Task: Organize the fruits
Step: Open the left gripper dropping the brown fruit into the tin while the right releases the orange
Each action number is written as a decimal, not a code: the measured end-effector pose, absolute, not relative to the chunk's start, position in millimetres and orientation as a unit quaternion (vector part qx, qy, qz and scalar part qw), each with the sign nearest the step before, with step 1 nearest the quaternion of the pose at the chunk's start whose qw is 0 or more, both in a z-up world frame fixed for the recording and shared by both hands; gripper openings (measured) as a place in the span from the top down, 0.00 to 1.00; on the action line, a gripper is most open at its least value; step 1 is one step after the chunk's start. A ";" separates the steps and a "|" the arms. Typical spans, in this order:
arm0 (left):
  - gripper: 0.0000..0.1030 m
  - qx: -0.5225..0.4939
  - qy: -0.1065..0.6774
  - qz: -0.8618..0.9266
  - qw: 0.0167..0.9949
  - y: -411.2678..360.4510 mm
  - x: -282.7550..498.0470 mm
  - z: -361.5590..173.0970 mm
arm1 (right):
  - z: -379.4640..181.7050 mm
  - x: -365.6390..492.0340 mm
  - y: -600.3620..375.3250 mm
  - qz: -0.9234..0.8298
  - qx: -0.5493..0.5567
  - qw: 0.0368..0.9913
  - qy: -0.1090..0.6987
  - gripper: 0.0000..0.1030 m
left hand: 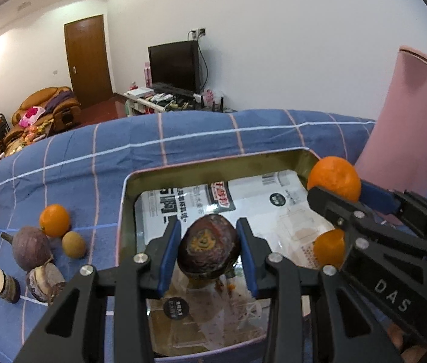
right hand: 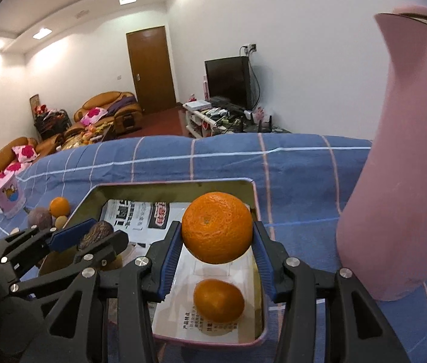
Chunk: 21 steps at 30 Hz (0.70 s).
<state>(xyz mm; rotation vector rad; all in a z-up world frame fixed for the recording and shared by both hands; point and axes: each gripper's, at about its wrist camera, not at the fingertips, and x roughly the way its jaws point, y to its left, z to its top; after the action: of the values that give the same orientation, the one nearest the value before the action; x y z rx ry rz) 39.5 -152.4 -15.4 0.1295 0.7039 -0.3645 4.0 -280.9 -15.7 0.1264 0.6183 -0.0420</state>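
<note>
The left gripper point(left hand: 208, 252) clamps a dark, split passion fruit point(left hand: 208, 246) over the metal tin point(left hand: 124, 199); the right gripper point(right hand: 217, 243) clamps an orange point(right hand: 217, 227) above the tin's far right corner. "DAS" marks the right gripper's arm. One tangerine point(right hand: 218, 301) lies inside on printed Chinese packaging. On the checked cloth point(left hand: 183, 139) left of the tin: one tangerine point(left hand: 54, 220), one longan point(left hand: 74, 244), other purple-brown fruit. A pink container point(right hand: 394, 166) crowds the tin's right.

"DAS" on right gripper point(left hand: 332, 195)
</note>
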 end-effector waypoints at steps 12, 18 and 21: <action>0.27 0.076 0.337 -0.174 0.922 -157.4 36.7 -13.9 | -19.9 6.3 -284.5 0.009 0.104 0.945 0.311 0.51; 0.03 0.077 0.299 -0.166 0.936 -154.0 23.3 -5.4 | -8.5 -5.2 -283.1 0.000 0.099 0.957 0.272 0.40; 0.00 0.067 0.268 -0.165 0.947 -147.3 13.8 1.3 | 0.0 -19.3 -287.5 -0.032 0.095 0.969 0.225 0.26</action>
<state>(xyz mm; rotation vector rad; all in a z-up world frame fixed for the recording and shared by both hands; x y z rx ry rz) 13.8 -147.3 1.3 0.1360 0.5455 -0.3368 -19.3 -287.5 0.0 0.1927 0.4555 -0.0638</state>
